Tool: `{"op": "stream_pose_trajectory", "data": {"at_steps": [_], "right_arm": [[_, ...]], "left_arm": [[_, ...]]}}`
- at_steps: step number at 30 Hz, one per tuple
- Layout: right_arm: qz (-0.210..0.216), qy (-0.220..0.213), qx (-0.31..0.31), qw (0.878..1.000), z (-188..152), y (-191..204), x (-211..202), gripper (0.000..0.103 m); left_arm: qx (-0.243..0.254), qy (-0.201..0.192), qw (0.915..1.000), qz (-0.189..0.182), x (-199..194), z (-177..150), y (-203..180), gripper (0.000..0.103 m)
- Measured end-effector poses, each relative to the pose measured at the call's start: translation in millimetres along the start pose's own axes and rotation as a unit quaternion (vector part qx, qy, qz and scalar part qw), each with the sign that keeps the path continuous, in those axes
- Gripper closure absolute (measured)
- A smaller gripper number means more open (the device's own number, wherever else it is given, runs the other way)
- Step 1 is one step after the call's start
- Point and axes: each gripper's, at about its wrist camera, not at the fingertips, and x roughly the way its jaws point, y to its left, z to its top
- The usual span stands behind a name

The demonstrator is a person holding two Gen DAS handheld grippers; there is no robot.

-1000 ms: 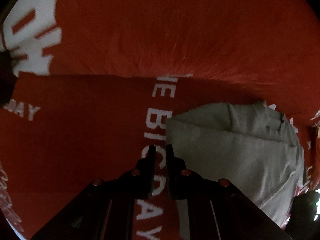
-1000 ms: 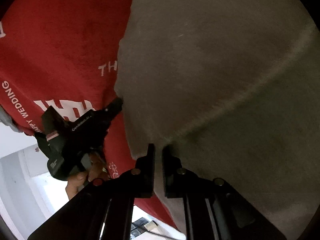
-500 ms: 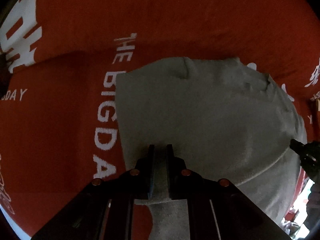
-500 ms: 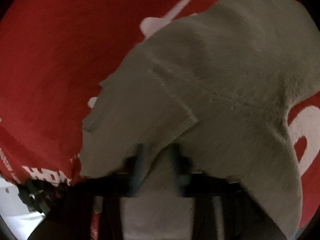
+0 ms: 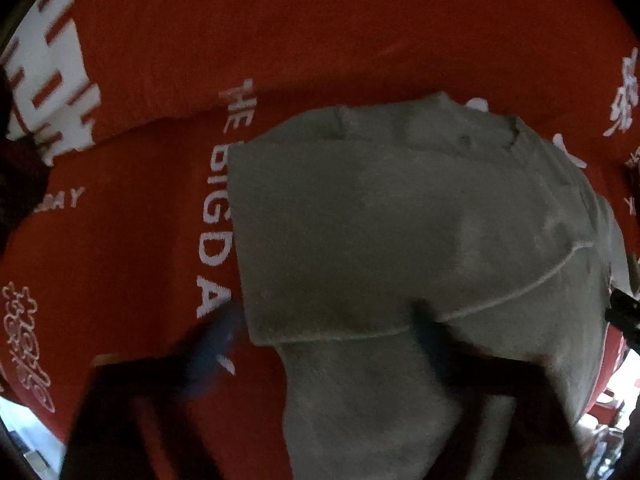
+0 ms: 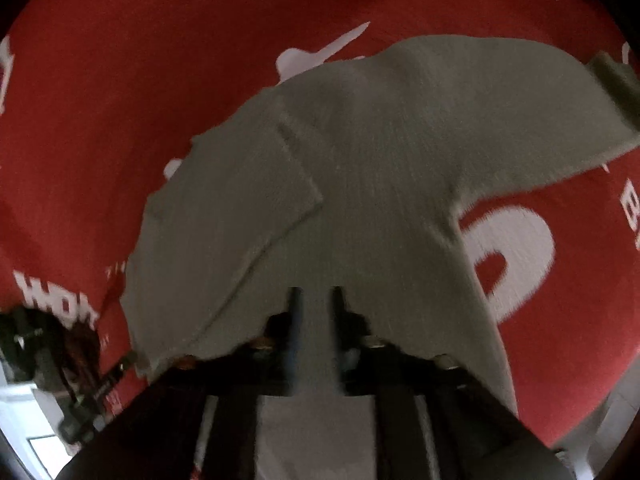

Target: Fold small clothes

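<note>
A red cloth printed with white lettering and characters covers the whole surface; what lies under it cannot be told. A strip of bright room shows past its near edge in both wrist views.

On the red cloth lies a small grey-green garment, partly folded, with one layer lapped over another along a stitched hem. In the left wrist view its long axis runs from the far side of the cloth toward the camera, and its near end passes under the left hand-held gripper.

The jaws of that gripper have just been opening and now stand wide apart, blurred, one finger off the garment's left edge over the red cloth, the other over the fabric. The garment lies between them, not pinched.

In the right wrist view the garment spreads away from the right hand-held gripper. Its jaws have just been opening and stand part open, with fabric between the fingers; whether the pads press it cannot be told.
</note>
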Motion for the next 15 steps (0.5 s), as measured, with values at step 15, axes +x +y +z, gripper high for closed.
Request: {"op": "stream_pose_trajectory", "data": {"at_steps": [15], "right_arm": [[0.033, 0.001, 0.081, 0.996, -74.4, -52.8, -28.4, 0.046]], "left_arm": [[0.098, 0.051, 0.9934, -0.031, -14.9, -30.4, -77.7, 0.006]]}}
